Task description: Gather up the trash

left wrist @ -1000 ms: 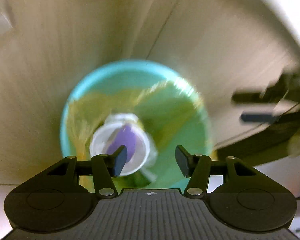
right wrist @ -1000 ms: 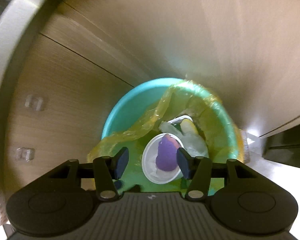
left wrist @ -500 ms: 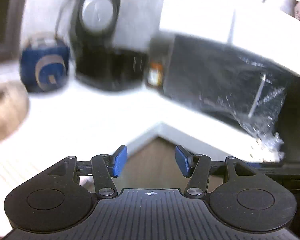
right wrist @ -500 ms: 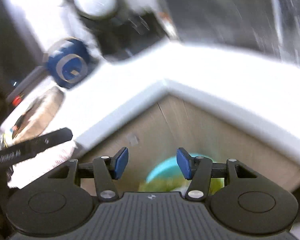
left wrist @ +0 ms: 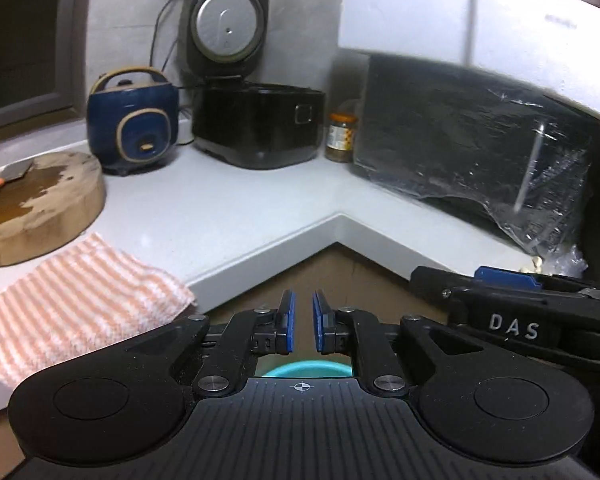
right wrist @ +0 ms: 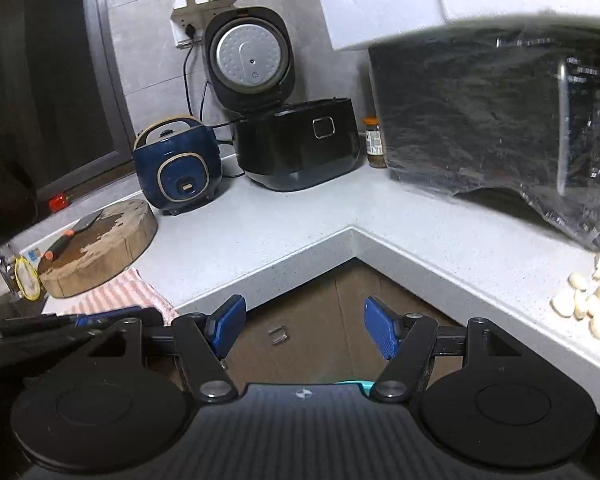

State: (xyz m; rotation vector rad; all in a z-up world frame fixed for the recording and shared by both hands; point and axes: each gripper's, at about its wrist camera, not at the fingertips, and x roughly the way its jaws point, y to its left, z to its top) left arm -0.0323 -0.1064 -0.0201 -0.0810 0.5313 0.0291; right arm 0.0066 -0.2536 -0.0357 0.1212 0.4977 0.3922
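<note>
The teal trash bin [left wrist: 306, 371] shows only as a sliver of rim below my left gripper [left wrist: 302, 326], whose blue pads stand almost together with nothing between them. In the right wrist view the bin rim [right wrist: 356, 384] peeks out under my right gripper [right wrist: 305, 327], which is open and empty. Both grippers hover in front of the inner corner of the white counter [left wrist: 228, 216], above the brown cabinet doors [right wrist: 320, 320]. The right gripper's body [left wrist: 512, 320] shows at the right of the left wrist view. The bin's contents are hidden.
On the counter stand a blue rice cooker [left wrist: 134, 120], an open black rice cooker [left wrist: 256, 124], a jar [left wrist: 341, 136], a plastic-wrapped black appliance [left wrist: 472, 140], and a round wooden board [left wrist: 36, 204] with a knife. A striped cloth [left wrist: 72, 308] lies at the edge. Garlic cloves [right wrist: 592, 304] lie right.
Both grippers have lifted from over the bin, with its cup and liner, up to counter height. My left gripper has closed almost fully; the right stays open.
</note>
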